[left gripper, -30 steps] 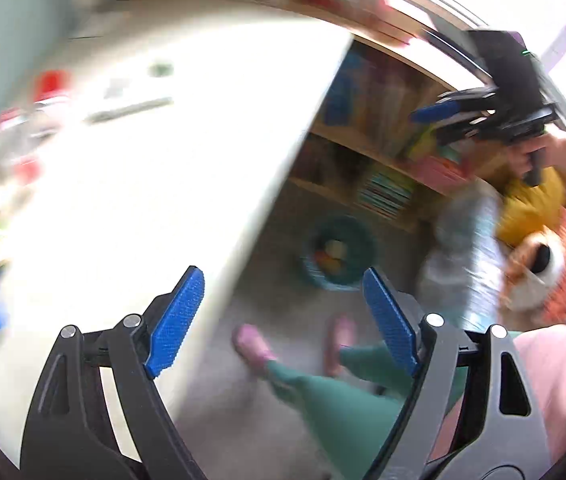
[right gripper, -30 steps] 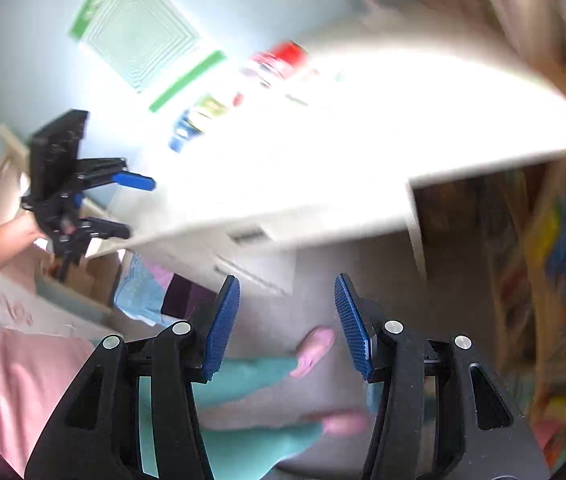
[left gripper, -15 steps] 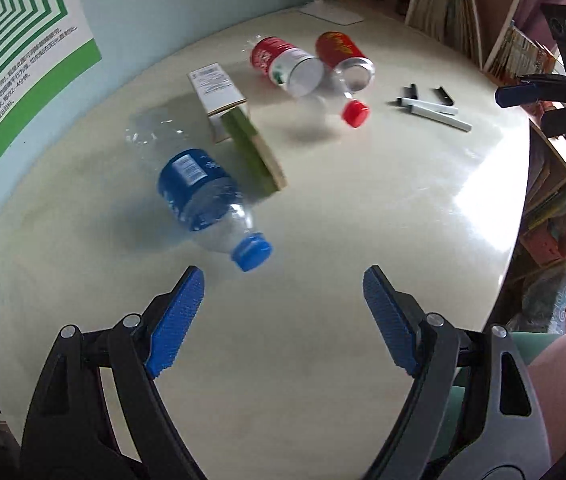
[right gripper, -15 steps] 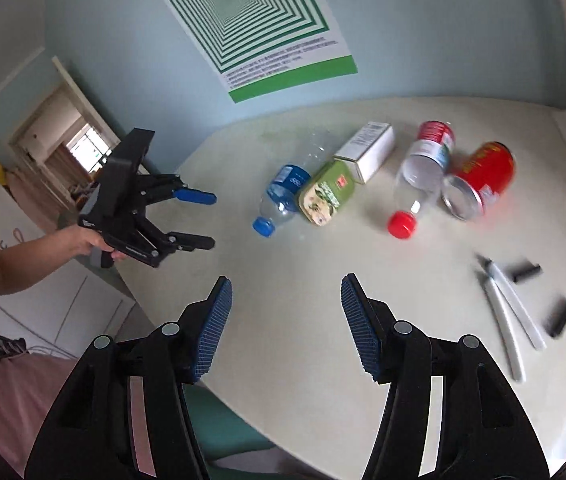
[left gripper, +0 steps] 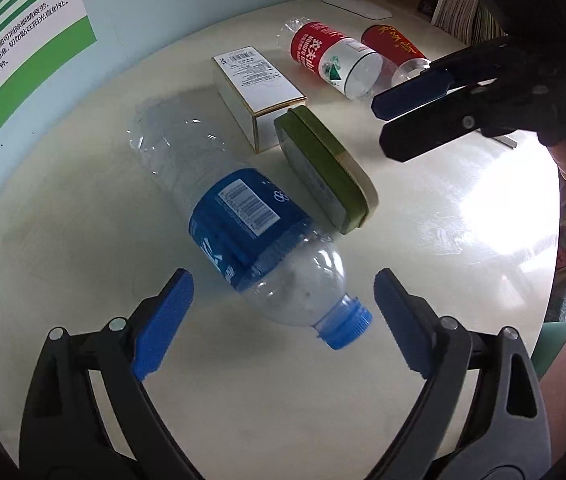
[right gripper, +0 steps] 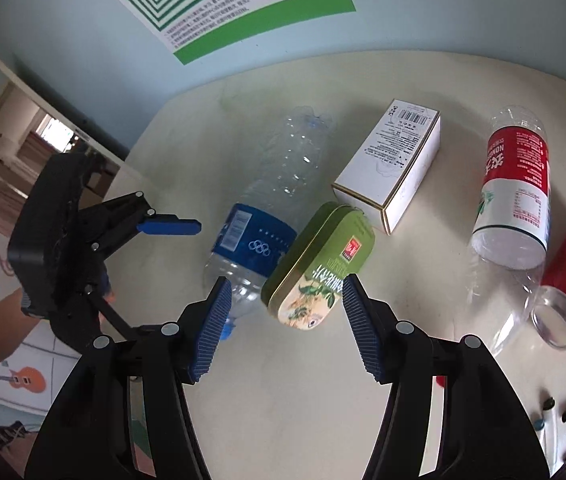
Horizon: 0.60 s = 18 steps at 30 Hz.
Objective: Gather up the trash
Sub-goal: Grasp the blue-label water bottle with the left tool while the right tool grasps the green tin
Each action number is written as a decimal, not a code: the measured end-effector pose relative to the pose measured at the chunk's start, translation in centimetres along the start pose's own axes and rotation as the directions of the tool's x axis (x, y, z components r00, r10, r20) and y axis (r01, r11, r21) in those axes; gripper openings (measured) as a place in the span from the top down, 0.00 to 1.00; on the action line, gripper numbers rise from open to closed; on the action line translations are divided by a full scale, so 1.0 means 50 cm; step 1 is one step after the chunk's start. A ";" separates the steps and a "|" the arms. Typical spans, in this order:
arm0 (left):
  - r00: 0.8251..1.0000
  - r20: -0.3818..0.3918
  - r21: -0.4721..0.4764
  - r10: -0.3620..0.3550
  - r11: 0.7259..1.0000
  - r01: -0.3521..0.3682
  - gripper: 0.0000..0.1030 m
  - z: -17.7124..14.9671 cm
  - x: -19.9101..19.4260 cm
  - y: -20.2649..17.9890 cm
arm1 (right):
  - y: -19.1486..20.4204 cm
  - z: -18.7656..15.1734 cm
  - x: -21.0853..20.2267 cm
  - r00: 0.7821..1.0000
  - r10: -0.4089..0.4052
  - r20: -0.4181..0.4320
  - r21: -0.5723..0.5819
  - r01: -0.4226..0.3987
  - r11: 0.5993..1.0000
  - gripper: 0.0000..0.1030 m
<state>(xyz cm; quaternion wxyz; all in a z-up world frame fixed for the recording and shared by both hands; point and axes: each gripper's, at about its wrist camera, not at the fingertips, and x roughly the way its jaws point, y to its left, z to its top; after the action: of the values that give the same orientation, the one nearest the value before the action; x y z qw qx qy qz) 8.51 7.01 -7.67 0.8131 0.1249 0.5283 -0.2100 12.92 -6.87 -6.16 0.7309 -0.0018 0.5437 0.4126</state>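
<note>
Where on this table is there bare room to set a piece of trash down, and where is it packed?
Bare: the near table between the blue-label bottle and the edge, and the glossy stretch right of the green tin. Packed: bottle, tin, white box, red-label bottle and red can lie close together. Markers sit by the right edge.

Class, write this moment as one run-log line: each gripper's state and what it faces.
left gripper: open, lined up on blue-label bottle | right gripper: open, lined up on green tin | nothing held

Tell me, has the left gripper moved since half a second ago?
Yes. The left gripper has moved in toward the blue-label bottle, whose cap now sits between its open fingers.
</note>
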 end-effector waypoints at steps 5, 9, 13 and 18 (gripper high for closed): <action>0.999 -0.020 -0.058 -0.030 0.998 0.029 0.13 0.020 0.035 0.040 | -0.012 0.039 0.066 0.998 -0.036 -0.059 0.034 0.038 0.999 0.42; 0.999 -0.028 -0.063 -0.026 0.998 0.024 0.13 0.029 0.051 0.054 | -0.013 0.050 0.104 0.989 -0.111 -0.096 0.008 0.112 0.994 0.42; 0.996 -0.043 -0.101 -0.079 0.992 0.074 0.32 0.029 0.061 0.075 | -0.030 0.052 0.105 0.990 -0.080 -0.119 0.025 0.084 0.996 0.51; 0.995 -0.061 -0.131 -0.076 0.989 0.067 0.31 0.026 0.067 0.089 | -0.041 0.044 0.083 0.987 -0.063 -0.145 0.029 0.068 0.997 0.64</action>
<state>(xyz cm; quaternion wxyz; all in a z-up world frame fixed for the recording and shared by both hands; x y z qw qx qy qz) 12.85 9.67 -10.28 0.7937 0.0600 0.5713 -0.2004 16.20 -4.73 -9.46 0.7029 -0.0370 0.6014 0.3780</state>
